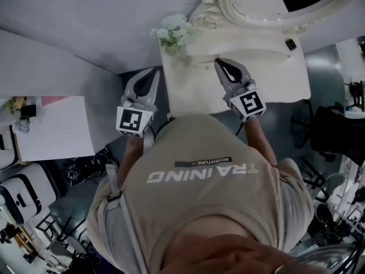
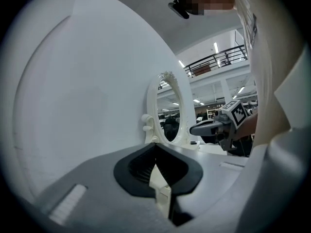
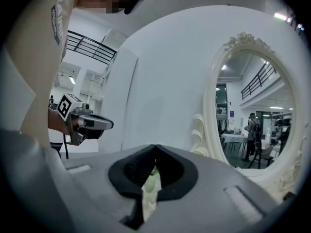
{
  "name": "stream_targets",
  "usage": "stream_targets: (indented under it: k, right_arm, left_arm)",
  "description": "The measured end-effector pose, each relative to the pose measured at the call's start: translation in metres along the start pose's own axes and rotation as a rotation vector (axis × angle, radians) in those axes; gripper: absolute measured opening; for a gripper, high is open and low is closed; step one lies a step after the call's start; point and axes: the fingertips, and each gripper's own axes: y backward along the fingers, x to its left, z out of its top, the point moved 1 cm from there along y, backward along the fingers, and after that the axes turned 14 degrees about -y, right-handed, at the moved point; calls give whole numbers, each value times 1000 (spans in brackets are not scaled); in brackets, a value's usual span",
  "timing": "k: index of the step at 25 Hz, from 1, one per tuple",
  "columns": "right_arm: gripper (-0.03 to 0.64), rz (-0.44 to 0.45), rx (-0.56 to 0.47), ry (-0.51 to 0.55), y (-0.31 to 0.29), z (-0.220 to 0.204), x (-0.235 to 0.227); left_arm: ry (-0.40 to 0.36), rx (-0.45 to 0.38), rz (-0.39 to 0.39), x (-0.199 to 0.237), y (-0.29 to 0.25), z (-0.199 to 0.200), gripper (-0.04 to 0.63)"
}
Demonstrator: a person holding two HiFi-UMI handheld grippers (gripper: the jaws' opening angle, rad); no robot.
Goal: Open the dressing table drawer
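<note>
The left gripper point(image 1: 151, 74) and right gripper point(image 1: 219, 62) are both showing jaws pressed together on nothing, pointing level toward the mirror point(image 1: 256, 4). The drawer is lying hidden under the dressing table's point(image 1: 279, 79) near edge, so open or shut cannot be told. Any grip on its front is calling for parted jaws below that edge. The person's torso point(image 1: 199, 176) is crowding the pull path.

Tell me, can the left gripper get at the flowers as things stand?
Probably yes. The left gripper hovers beside the table's left edge; the flowers stand at that edge's far corner, nothing between. Its jaws are shut and must open first.
</note>
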Motion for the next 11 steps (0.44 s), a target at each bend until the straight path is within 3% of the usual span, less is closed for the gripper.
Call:
stream_targets:
  k: [5, 11]
  right_arm:
    - [3, -14, -14, -47, -5, 1, -1]
    - [3, -45, -12, -44, -13, 0, -8]
  left_arm:
    - [74, 10, -9, 2, 2, -12, 6]
    - [69, 1, -4, 16, -8, -12, 6]
